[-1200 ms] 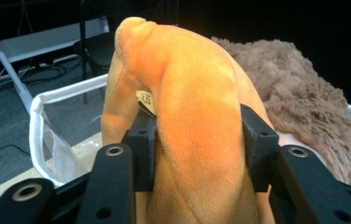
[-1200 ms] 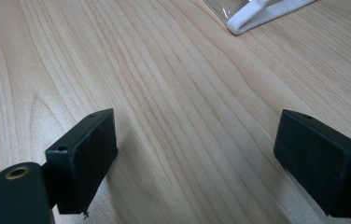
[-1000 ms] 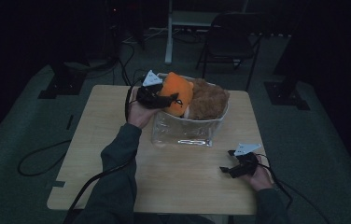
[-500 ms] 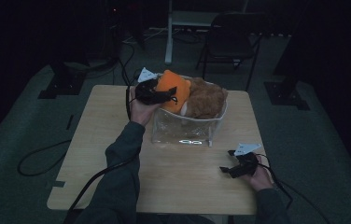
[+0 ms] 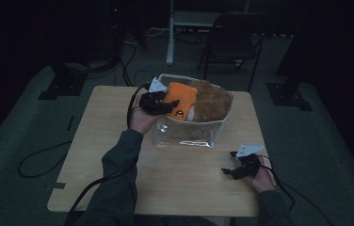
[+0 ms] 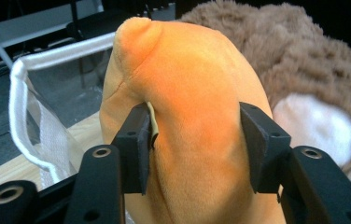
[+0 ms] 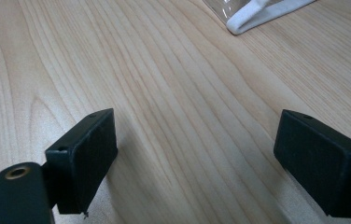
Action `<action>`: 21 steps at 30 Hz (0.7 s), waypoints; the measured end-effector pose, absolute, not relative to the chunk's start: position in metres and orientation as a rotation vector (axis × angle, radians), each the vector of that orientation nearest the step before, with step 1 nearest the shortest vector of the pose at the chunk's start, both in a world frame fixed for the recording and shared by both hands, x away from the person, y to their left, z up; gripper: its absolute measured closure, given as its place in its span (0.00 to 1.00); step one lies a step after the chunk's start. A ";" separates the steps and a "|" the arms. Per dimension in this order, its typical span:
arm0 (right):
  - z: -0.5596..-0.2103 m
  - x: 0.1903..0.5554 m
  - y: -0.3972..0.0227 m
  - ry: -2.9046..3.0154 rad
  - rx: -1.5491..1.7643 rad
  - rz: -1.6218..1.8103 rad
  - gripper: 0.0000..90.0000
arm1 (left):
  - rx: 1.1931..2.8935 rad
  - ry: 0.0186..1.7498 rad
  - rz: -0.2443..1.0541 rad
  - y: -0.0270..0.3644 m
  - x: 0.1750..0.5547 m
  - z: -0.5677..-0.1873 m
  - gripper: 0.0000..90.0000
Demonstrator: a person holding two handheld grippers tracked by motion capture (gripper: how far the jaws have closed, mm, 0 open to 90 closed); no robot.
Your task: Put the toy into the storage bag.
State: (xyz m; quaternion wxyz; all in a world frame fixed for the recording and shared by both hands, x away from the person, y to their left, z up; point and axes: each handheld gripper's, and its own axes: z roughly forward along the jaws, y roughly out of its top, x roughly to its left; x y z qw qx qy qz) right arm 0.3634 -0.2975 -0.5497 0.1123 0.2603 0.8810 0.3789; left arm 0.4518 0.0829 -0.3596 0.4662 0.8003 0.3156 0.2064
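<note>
A person's left gripper [image 5: 166, 104], its jaws just closed onto an orange plush toy [image 6: 187, 116], holds it at the rim of a clear bag [image 5: 184, 134] beside a brown plush [image 5: 210, 101]. The right gripper [image 5: 234, 170] rests wide open, empty, on the table [image 5: 95, 141]. The soft fabric may slip free, or a snag could tip the bag.

The left gripper [image 5: 168, 104] reaches over the near-left rim of the clear bag [image 5: 184, 136], the forearm rising to it from the bottom edge of the high view. Its jaws have just been closing, and in the left gripper view both pads press into the orange plush toy [image 6: 187, 116] between them. The right gripper [image 5: 234, 170] rests low, well apart from the bag on its near-right side, jaws spread wide with nothing between them.
</note>
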 end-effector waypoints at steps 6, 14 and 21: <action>-0.550 0.363 -0.297 2.587 0.767 1.111 0.14 | 1.911 0.819 0.556 0.087 0.452 -0.359 0.38; -0.550 0.363 -0.297 2.587 0.767 1.111 0.14 | 1.832 0.841 0.525 0.096 0.458 -0.357 0.32; -0.550 0.363 -0.297 2.587 0.768 1.111 0.14 | 1.867 0.850 0.522 0.092 0.473 -0.355 0.54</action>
